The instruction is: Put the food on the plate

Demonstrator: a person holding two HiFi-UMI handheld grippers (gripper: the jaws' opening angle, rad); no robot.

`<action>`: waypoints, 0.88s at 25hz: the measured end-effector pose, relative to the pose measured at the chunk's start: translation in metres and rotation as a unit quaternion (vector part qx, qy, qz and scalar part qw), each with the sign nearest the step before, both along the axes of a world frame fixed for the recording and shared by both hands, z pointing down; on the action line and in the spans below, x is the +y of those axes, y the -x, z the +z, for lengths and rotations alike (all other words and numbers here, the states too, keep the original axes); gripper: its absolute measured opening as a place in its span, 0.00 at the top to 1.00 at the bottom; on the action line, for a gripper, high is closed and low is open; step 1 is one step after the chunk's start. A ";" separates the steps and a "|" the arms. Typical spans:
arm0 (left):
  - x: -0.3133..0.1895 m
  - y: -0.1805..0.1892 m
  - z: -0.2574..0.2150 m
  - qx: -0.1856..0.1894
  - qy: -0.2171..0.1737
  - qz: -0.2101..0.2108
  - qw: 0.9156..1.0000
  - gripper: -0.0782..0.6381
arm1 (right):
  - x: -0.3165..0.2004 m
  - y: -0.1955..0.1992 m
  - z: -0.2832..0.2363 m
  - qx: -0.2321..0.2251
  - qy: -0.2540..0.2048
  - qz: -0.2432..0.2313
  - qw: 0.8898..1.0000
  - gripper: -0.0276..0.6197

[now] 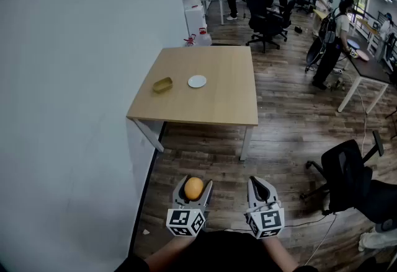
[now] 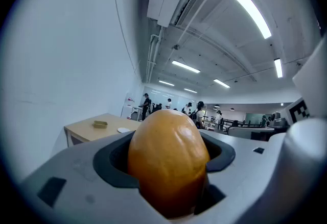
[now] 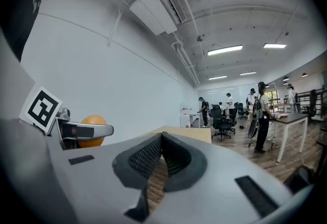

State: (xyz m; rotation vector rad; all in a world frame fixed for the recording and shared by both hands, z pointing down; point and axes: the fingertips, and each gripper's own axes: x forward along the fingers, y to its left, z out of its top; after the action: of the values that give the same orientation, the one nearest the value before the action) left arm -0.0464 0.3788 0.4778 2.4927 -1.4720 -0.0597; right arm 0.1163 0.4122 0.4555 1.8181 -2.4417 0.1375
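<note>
My left gripper [image 1: 193, 181] is shut on a round orange-coloured piece of food [image 1: 193, 188], which fills the left gripper view as a smooth orange lump [image 2: 168, 162] wedged between the dark pads. Beside it my right gripper [image 1: 261, 185] is shut with nothing in it; its ribbed pads [image 3: 148, 159] meet at the tips. Both grippers hang low over the wooden floor, well short of the table. A small white plate [image 1: 197, 81] lies on the light wooden table [image 1: 211, 103] ahead, with a yellowish-green object [image 1: 162, 85] to its left.
A white wall runs along the left. A black office chair [image 1: 347, 175] stands at the right, and a cable lies on the floor near it. Several people, desks and chairs [image 1: 267, 13] fill the room's far end. A white cabinet [image 1: 195, 10] stands behind the table.
</note>
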 end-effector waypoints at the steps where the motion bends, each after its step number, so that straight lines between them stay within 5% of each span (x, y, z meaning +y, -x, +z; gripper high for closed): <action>1: 0.003 -0.001 0.000 0.000 0.000 -0.001 1.000 0.44 | 0.002 -0.002 0.002 -0.002 -0.001 0.001 1.000 0.86; 7: 0.008 0.000 0.001 0.005 -0.008 -0.008 1.000 0.44 | 0.007 -0.017 0.014 -0.040 0.014 0.024 0.999 0.86; 14: -0.016 0.000 0.025 -0.018 0.012 -0.008 1.000 0.44 | 0.004 -0.027 0.038 -0.032 0.037 0.042 0.998 0.86; 22: -0.085 -0.026 0.038 0.030 0.025 0.039 0.998 0.44 | -0.054 -0.036 0.055 -0.007 0.065 0.059 0.996 0.86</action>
State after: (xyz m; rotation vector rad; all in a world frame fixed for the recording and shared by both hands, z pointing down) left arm -0.0207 0.2934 0.5163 2.4824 -1.3348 -0.0828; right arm 0.1521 0.3585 0.5108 1.9088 -2.2752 0.3122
